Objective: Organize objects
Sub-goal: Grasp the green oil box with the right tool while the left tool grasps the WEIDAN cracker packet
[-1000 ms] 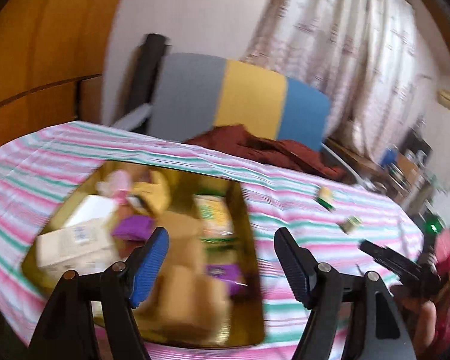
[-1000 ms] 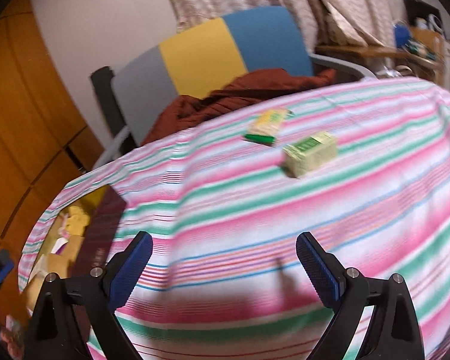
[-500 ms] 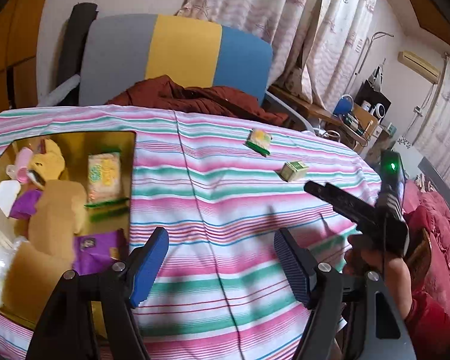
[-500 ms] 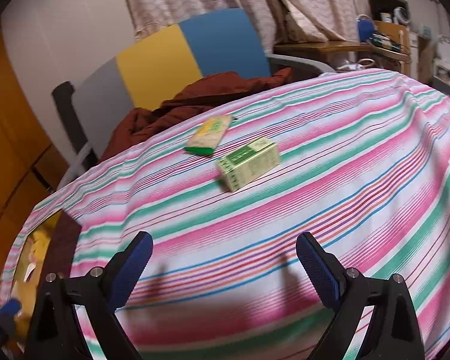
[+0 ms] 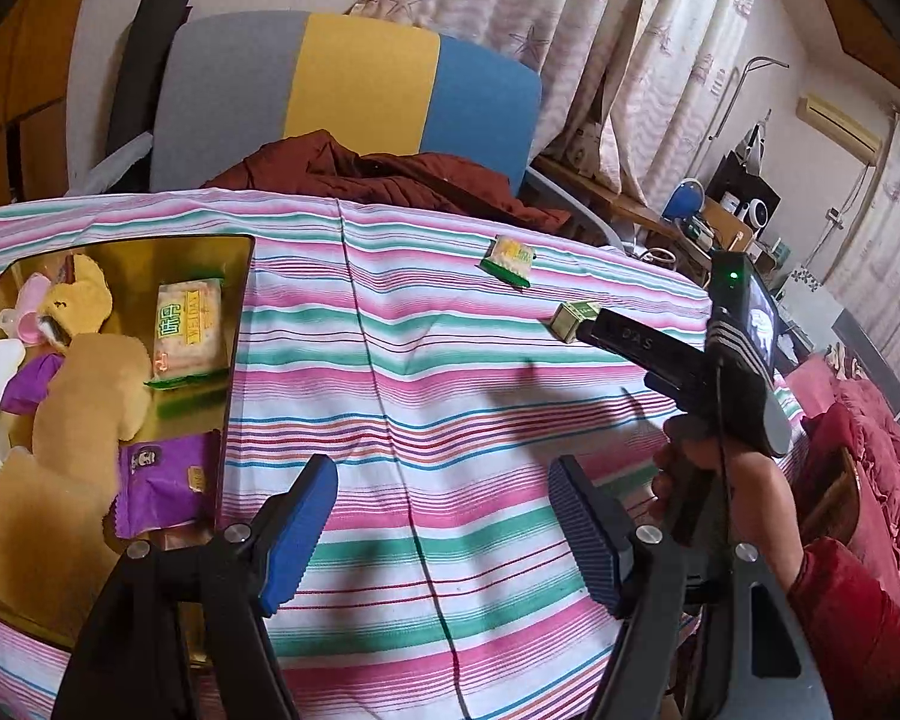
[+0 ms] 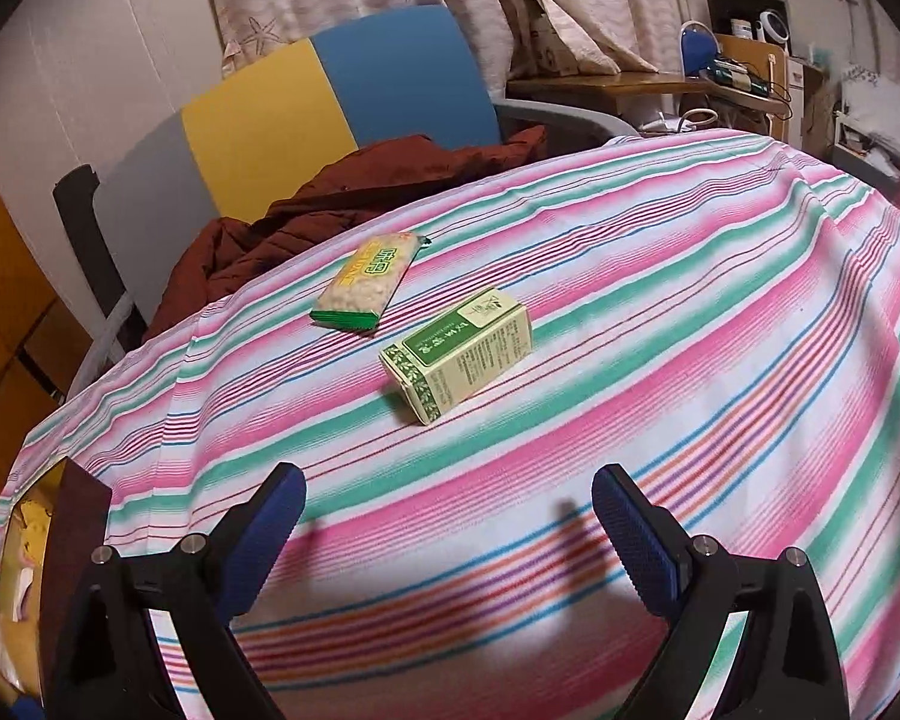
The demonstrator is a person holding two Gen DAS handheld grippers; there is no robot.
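Tricolour chair, patterned curtains, white wall

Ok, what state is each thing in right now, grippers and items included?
Left gripper: open, empty, above the cloth.
Right gripper: open, empty, short of the green box.
Green box: lying on its side on the cloth, untouched.
Cracker packet: flat on the cloth, sealed, beside the box, apart from it.
Tray: on the table, holding snacks and a plush toy.

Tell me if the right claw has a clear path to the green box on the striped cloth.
Probably yes. The right claw is open and empty, and only bare striped cloth lies between it and the green box; the snack packet sits behind.
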